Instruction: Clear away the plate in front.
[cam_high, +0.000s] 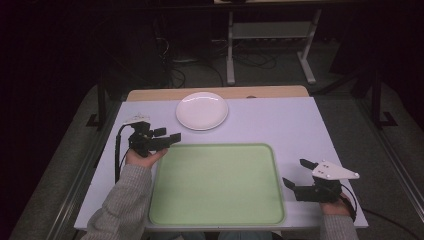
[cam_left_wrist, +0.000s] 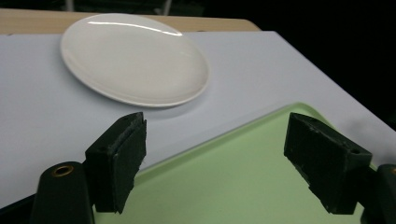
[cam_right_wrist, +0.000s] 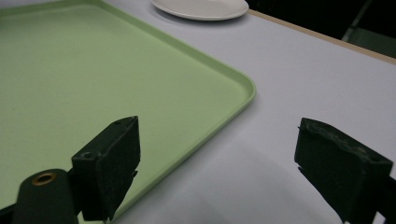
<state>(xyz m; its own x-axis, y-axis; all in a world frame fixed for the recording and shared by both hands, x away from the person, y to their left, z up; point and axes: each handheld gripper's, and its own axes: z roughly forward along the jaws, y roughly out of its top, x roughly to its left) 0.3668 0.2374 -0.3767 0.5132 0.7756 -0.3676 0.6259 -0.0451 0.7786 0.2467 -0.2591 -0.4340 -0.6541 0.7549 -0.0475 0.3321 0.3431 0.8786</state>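
A light green tray lies in the middle of the white table with nothing on it. Beyond it, near the far edge, sits a round white plate, bare. My left gripper hovers at the tray's far left corner, open, jaws wide apart and empty. In the left gripper view the plate is ahead and the tray's corner lies under the jaws. My right gripper is open just off the tray's right edge, near the front. The right gripper view shows the tray's rounded corner and the plate far off.
The table has bare white surface right of the plate and around the tray. A wooden strip runs along its far edge. Behind it stand a metal frame and cables on a dark floor.
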